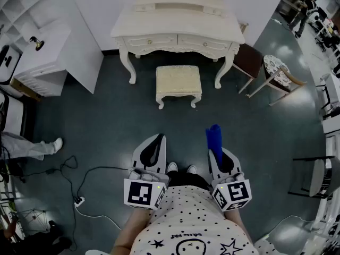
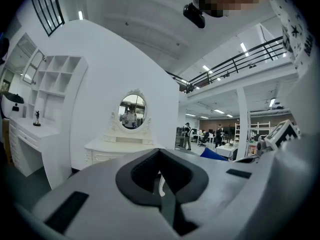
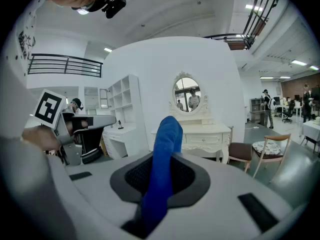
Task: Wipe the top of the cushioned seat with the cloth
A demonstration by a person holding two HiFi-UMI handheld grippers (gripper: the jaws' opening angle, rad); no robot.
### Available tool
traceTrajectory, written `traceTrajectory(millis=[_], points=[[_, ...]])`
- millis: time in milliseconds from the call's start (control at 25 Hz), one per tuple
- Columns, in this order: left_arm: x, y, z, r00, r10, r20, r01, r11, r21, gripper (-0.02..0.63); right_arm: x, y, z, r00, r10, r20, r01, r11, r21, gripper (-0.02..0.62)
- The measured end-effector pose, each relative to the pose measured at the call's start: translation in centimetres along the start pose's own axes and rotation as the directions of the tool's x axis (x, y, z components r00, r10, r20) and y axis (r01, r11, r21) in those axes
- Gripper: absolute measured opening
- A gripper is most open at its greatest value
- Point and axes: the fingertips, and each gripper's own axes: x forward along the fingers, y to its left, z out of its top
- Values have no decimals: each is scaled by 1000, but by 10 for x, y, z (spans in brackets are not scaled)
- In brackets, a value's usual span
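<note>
The cushioned seat (image 1: 178, 82) is a cream stool with curved legs, standing in front of the white dressing table (image 1: 178, 28). My right gripper (image 1: 217, 152) is shut on a blue cloth (image 1: 214, 139), which sticks out past its jaws; the right gripper view shows the blue cloth (image 3: 162, 171) pinched between the closed jaws. My left gripper (image 1: 155, 145) is shut with nothing in it, its jaws meeting in the left gripper view (image 2: 161, 184). Both grippers hang well short of the stool, close to the person's body.
A white shelf desk (image 1: 48, 57) stands at the left. A brown-seated chair (image 1: 249, 62) and a patterned chair (image 1: 279, 73) stand right of the dressing table. Cables and a power strip (image 1: 78, 200) lie on the dark floor at the left. Another person's leg (image 1: 32, 147) shows at the left edge.
</note>
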Motion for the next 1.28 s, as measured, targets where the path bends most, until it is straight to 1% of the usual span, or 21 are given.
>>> traceTrajectory(millis=[280,680,800,960,1280], points=[[-10,4,-1,1000,-12,-3,12,1000,-6,-2,-1,11,-8,1000,-8,-17,8,1000,22,63],[-22,20,-4,1000,-16,-10,16,1000,-12,-2,7,28,-9,1000,-13,-9,14,999,33,63],[-25,22,-7,1000,-18,-17,17,1000,-17,-3,8,29,-10,1000,-24,-3,24,998,58,63],[-23,26,-12,999,-13,-34,12,999,-34,-3,11,27,-12,999,-28,-25,29,998,58,63],[2,37,-23,998,7,-70,-12,998,-65,-3,34,11,-14,998,-11,-66,16,997,73,63]])
